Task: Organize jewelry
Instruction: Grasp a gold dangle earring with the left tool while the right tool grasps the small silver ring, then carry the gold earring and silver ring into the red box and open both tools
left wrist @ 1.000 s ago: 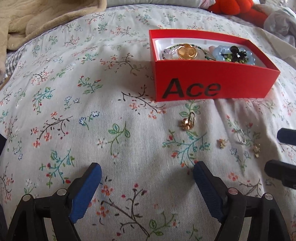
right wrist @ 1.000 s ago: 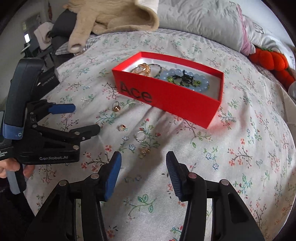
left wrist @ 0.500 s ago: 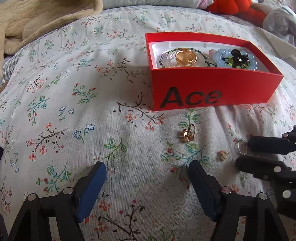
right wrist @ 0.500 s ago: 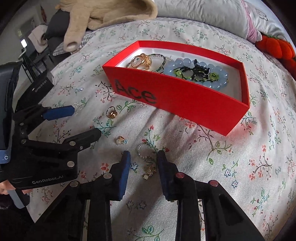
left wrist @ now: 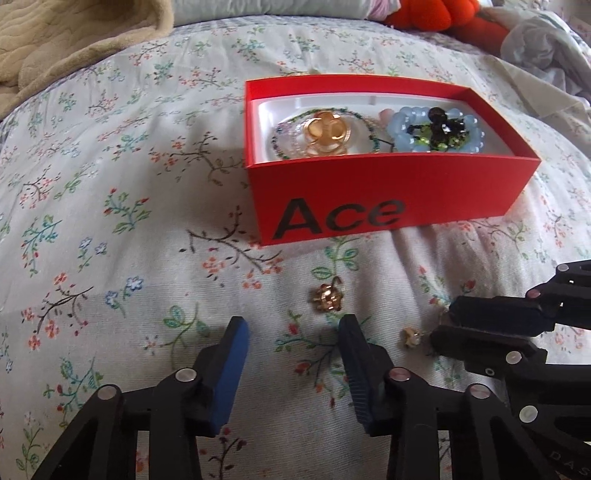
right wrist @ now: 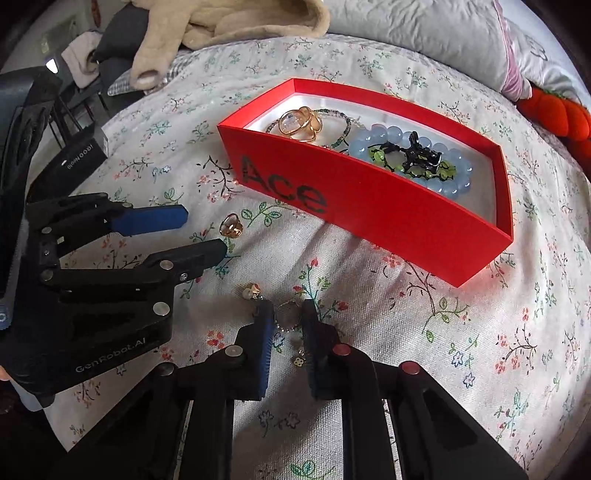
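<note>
A red box marked "Ace" (left wrist: 388, 192) (right wrist: 369, 214) lies on the flowered bedspread and holds a gold clover piece (left wrist: 327, 134), beaded strands and a blue bead bracelet (right wrist: 417, 158) with a black clip. On the cloth lie a gold ring (left wrist: 328, 298) (right wrist: 231, 226), a small gold stud (left wrist: 410, 336) (right wrist: 253, 290), a thin silver ring (right wrist: 288, 317) and a small gold flower stud (right wrist: 299, 360). My right gripper (right wrist: 288, 317) is lowered over the silver ring, fingers narrowly apart on either side of it. My left gripper (left wrist: 291, 332) is open and empty, just short of the gold ring.
A beige blanket (left wrist: 74, 48) lies at the back left. An orange plush pumpkin (right wrist: 554, 110) and a grey pillow (right wrist: 424, 33) lie at the back right. A dark box (right wrist: 79, 155) rests at the left bed edge.
My right gripper has come down and forward over the silver ring and narrowed its fingers around it. My left gripper has moved closer to the gold ring and narrowed somewhat.
</note>
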The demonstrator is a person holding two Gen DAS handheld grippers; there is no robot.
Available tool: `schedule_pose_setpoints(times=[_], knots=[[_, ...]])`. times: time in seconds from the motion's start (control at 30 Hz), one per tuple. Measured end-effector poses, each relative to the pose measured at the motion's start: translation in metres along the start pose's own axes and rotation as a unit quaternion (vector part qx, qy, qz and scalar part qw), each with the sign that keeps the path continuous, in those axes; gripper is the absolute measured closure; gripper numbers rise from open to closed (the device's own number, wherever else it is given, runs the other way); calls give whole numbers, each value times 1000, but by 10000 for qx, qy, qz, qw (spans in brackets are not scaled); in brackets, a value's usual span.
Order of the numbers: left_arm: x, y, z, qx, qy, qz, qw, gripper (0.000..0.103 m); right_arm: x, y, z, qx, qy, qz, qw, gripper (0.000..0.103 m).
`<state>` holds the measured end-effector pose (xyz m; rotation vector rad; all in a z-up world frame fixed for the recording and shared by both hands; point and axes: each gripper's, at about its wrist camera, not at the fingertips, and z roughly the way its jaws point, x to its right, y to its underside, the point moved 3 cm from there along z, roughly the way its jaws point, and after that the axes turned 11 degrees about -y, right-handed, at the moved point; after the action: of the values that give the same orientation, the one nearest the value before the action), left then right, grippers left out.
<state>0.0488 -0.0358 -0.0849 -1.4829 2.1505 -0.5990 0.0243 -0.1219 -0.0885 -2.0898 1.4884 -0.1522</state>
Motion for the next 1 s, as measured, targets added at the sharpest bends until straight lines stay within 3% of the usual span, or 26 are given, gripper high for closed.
schedule_pose_setpoints(times=[0.2, 0.37, 0.73, 1.0], knots=[[10, -6, 4, -10, 70, 86, 9999, 72, 6, -1, -12, 47, -76, 135, 9999, 87], [13, -11, 8, -76, 123, 128, 9998, 91, 12, -2, -24, 127, -124, 201, 9996, 87], [9, -14, 3, -256, 205, -32, 9995, 91, 31, -4, -40, 151, -186, 533, 9983, 87], [1, -20, -16, -119, 246, -128, 9995, 91, 38, -5, -53, 264, -181, 752, 9967, 87]])
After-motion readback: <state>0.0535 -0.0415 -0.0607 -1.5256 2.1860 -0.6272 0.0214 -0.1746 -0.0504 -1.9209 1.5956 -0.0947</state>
